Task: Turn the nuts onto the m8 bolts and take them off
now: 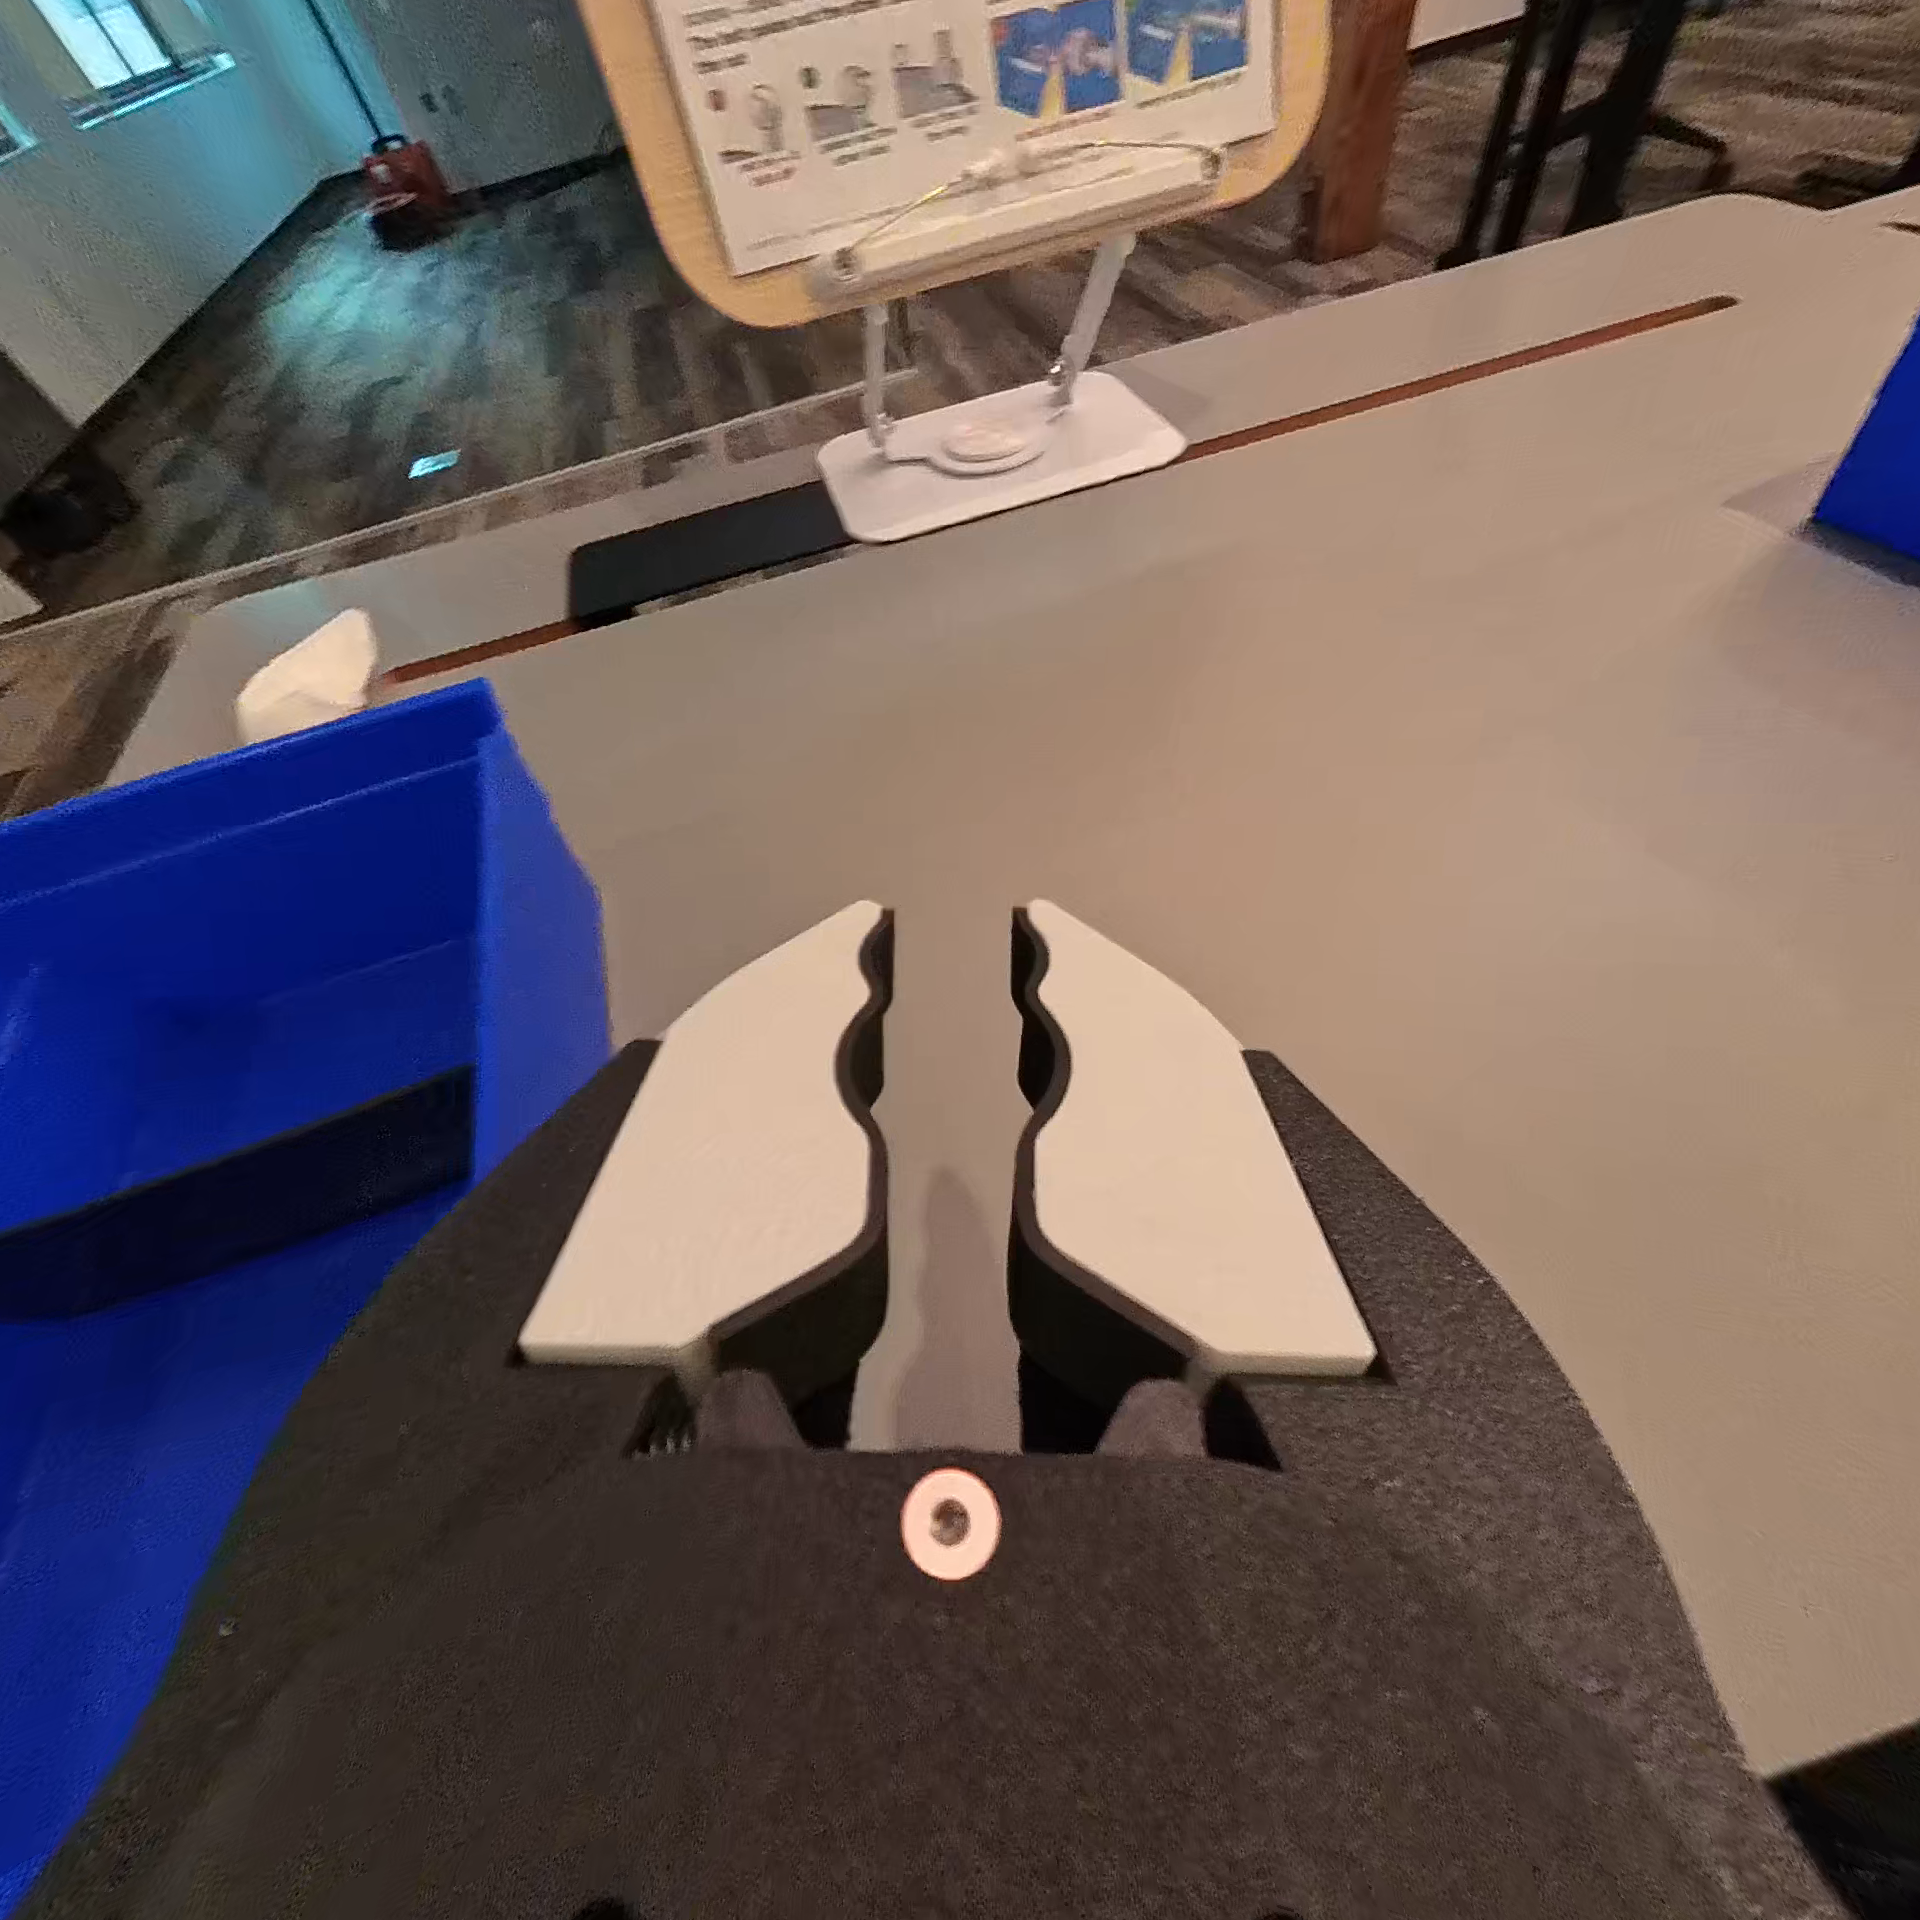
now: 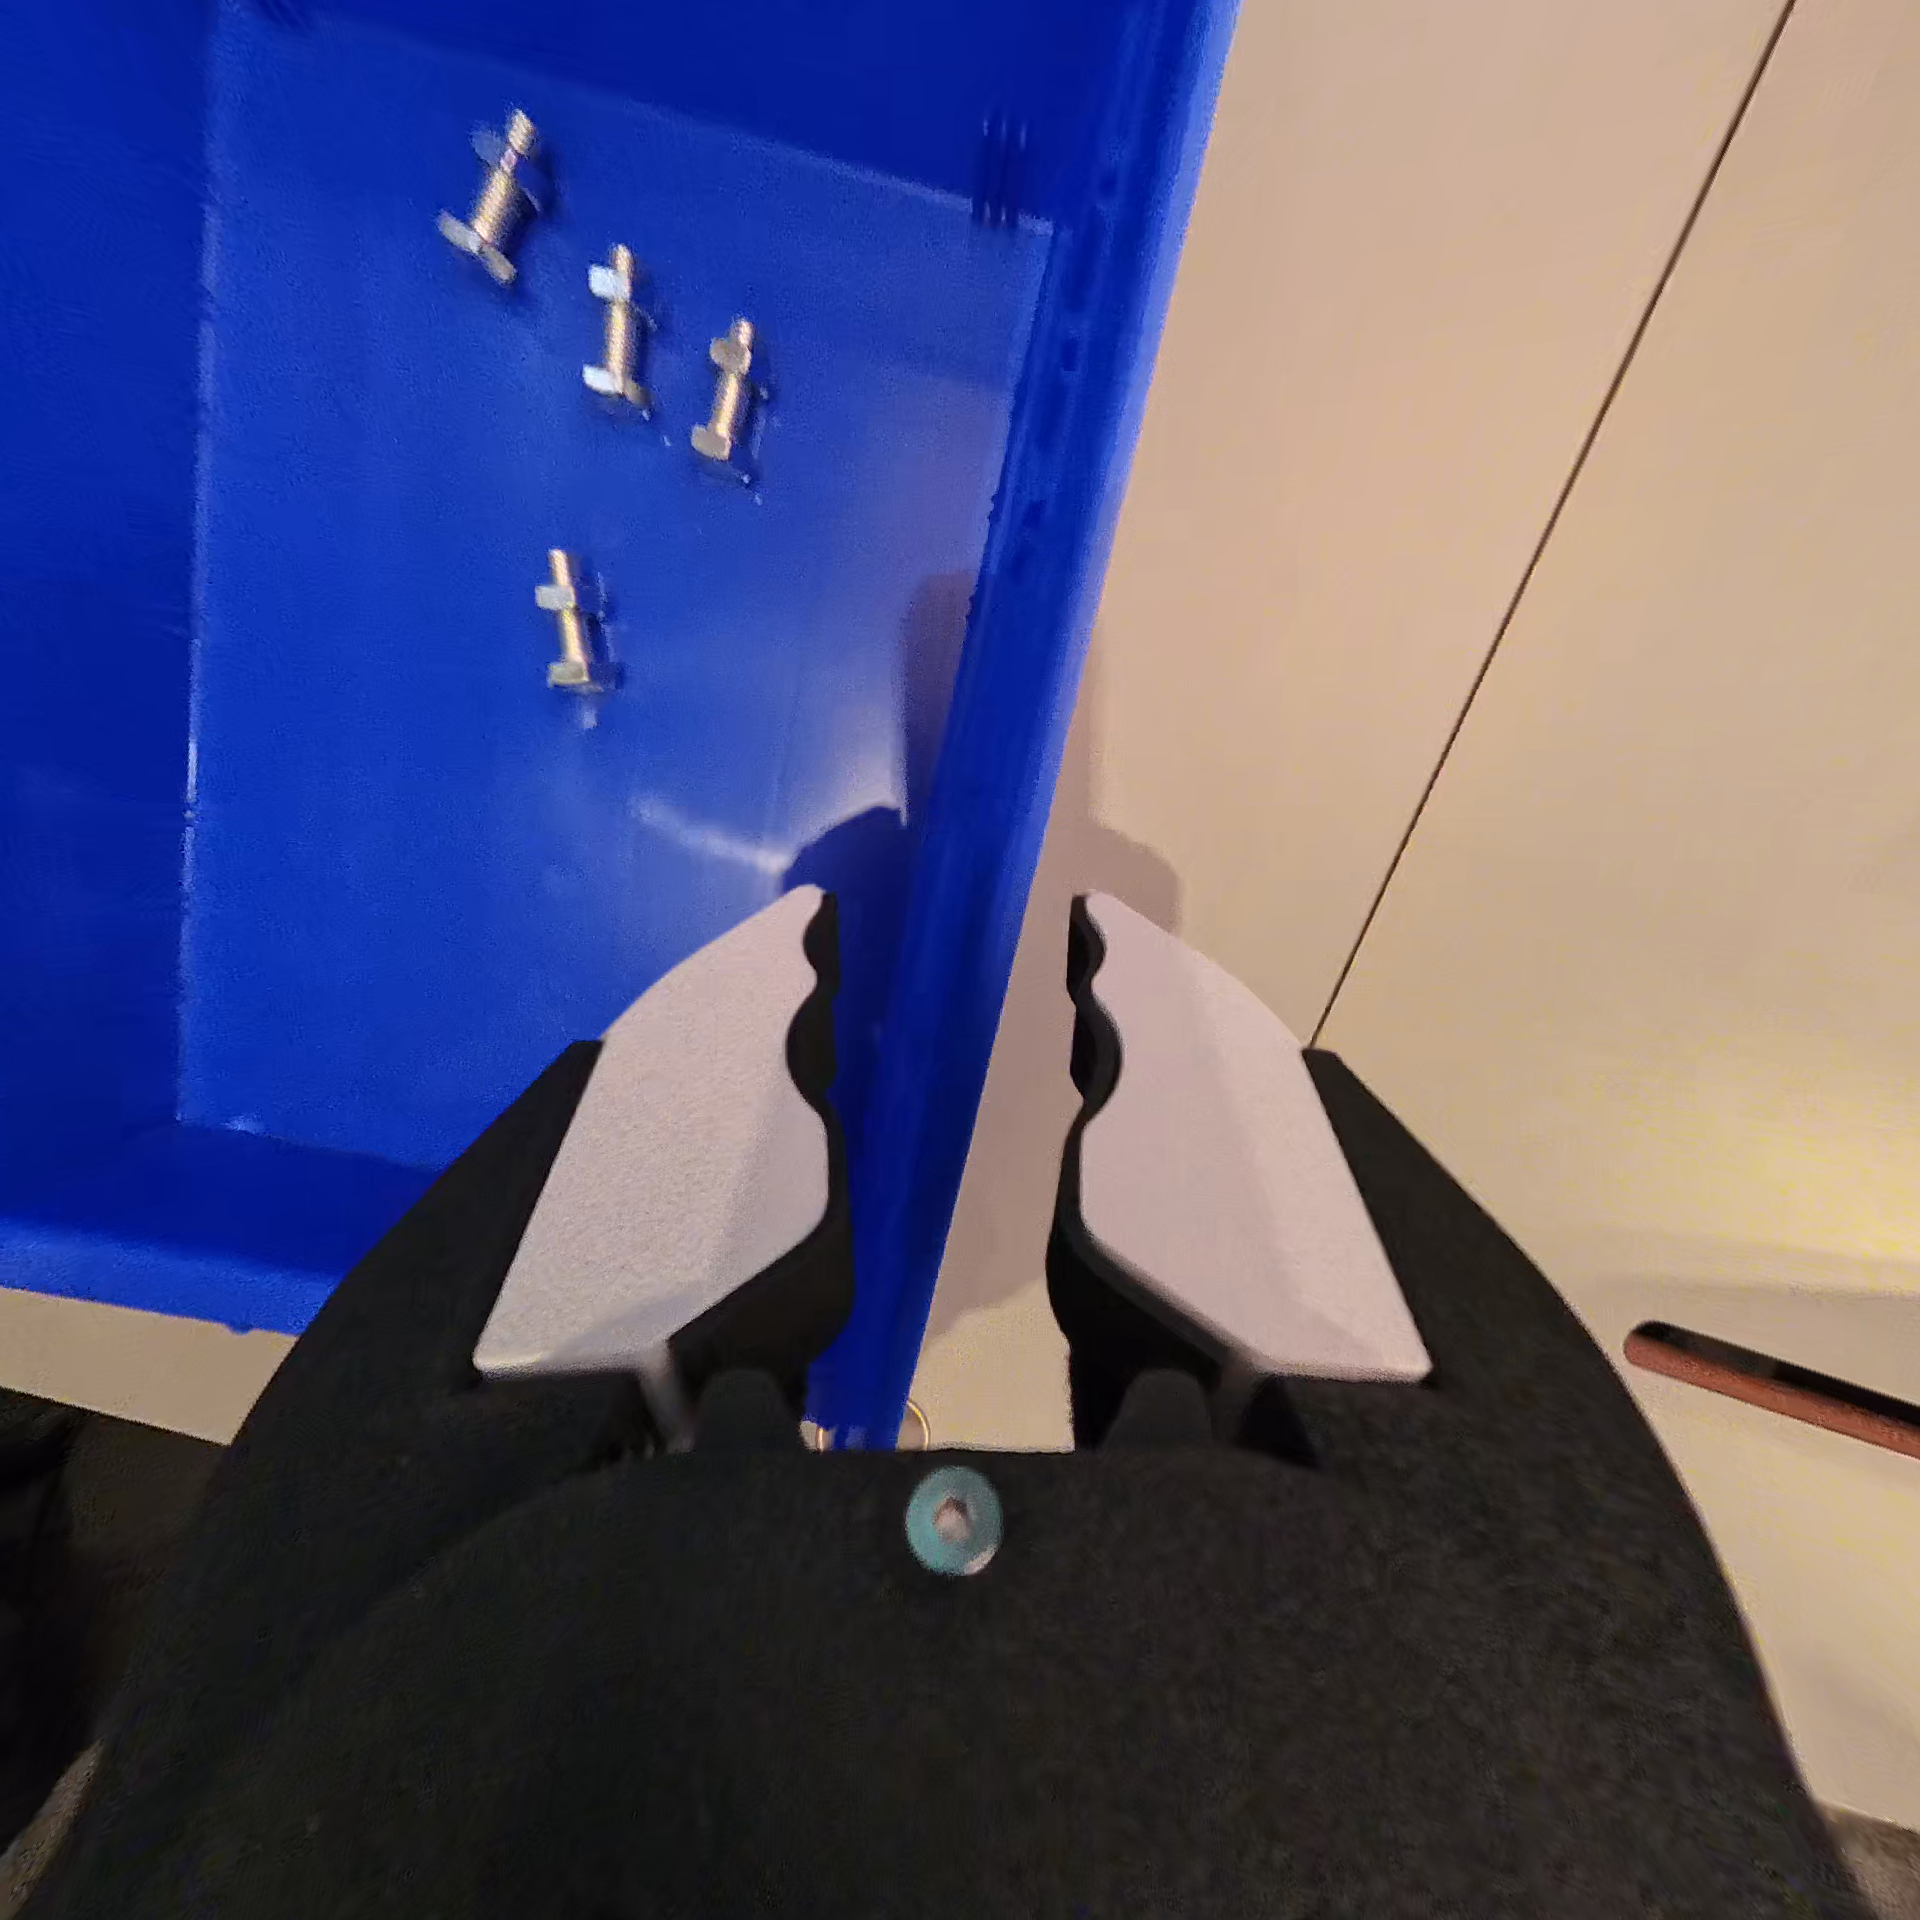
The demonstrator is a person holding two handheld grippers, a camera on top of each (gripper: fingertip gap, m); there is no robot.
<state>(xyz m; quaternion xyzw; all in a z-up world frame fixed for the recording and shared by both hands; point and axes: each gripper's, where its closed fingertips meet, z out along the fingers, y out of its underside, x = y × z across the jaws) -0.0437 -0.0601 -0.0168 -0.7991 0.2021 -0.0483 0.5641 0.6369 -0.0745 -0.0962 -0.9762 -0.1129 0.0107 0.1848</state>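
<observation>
Grey table (image 1: 1351, 831) carries everything in both views. Nearest in the left wrist view, the left tongs (image 1: 951, 914) stand apart with only bare table between the pads; nothing is in their grasp. Just to their left sits a blue bin (image 1: 260, 987) with a dark strip low on its wall, and behind it a crumpled white tissue (image 1: 307, 675). Farther back a white stand (image 1: 997, 457) holds a wooden board (image 1: 956, 135) with a printed sheet, beside a black pad (image 1: 707, 561) at the table's far edge; a second blue thing (image 1: 1881, 457) shows at the right border. In the right wrist view, the right tongs (image 2: 951, 914) are wide apart, straddling the right wall of a blue box (image 2: 1039, 520), which stands between the pads; at the tips neither pad touches it. That wall lies between the tongs and the box floor. Beyond, on the floor, lie four bolts with nuts (image 2: 613, 332), three clustered far back and one (image 2: 566, 623) nearer. A brown slot (image 2: 1766, 1392) crosses the table at right.
</observation>
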